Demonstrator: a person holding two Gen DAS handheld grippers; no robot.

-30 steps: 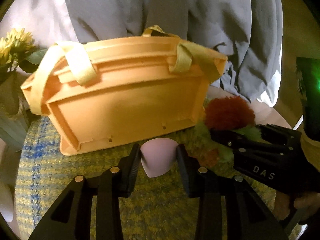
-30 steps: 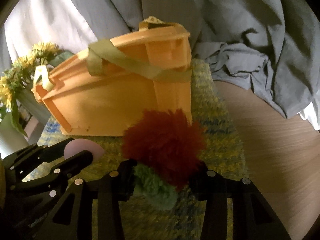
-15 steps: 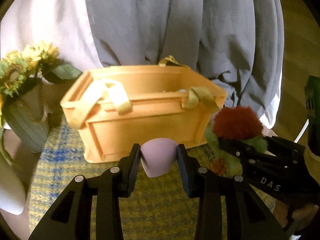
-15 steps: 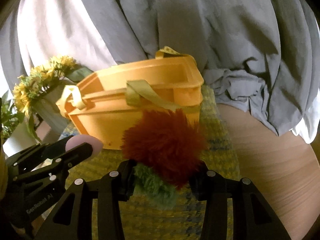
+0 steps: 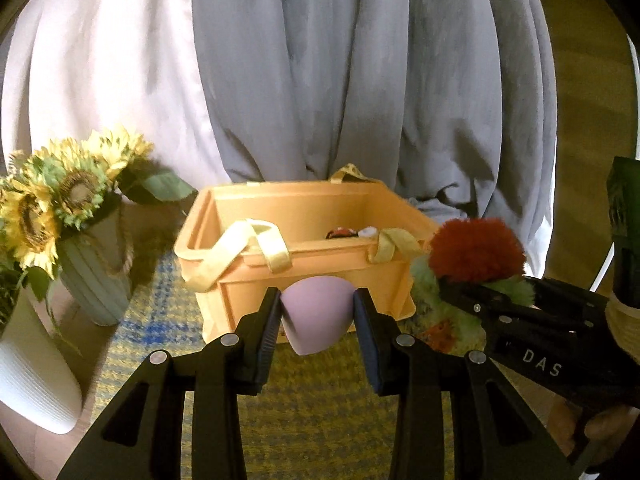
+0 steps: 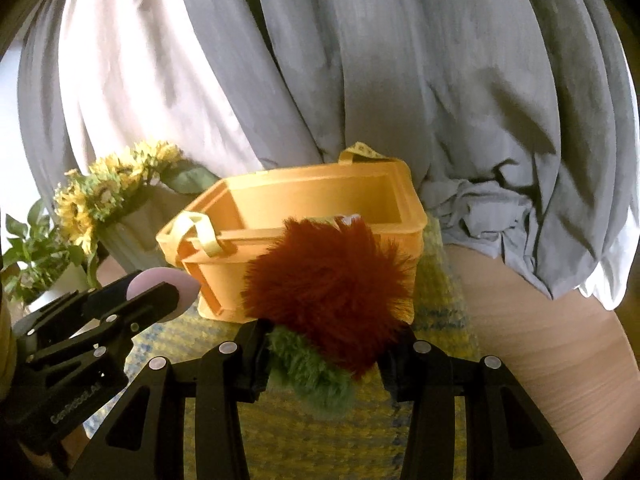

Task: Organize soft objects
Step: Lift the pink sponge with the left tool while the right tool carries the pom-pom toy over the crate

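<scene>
My left gripper [image 5: 316, 320] is shut on a lilac egg-shaped sponge [image 5: 316, 314], held in the air just in front of an orange plastic basket [image 5: 308, 276] with pale yellow strap handles. The sponge also shows in the right wrist view [image 6: 162, 290]. My right gripper [image 6: 326, 354] is shut on a fluffy toy with a dark red pompom head [image 6: 328, 288] and green fur [image 6: 316, 376], held in front of the basket [image 6: 320, 200]. In the left wrist view the toy [image 5: 476, 252] hangs at the basket's right end. Small items lie inside the basket [image 5: 348, 233].
The basket stands on a yellow and blue woven mat [image 5: 320, 408] over a wooden table [image 6: 540, 344]. A ribbed vase with sunflowers [image 5: 96, 272] and a white vase [image 5: 32, 376] stand left. Grey curtains [image 5: 360, 80] hang behind. A dark green object [image 5: 626, 240] is far right.
Both grippers have risen with their objects still held. The basket now shows from above with its open top in view, where earlier only its side showed.
</scene>
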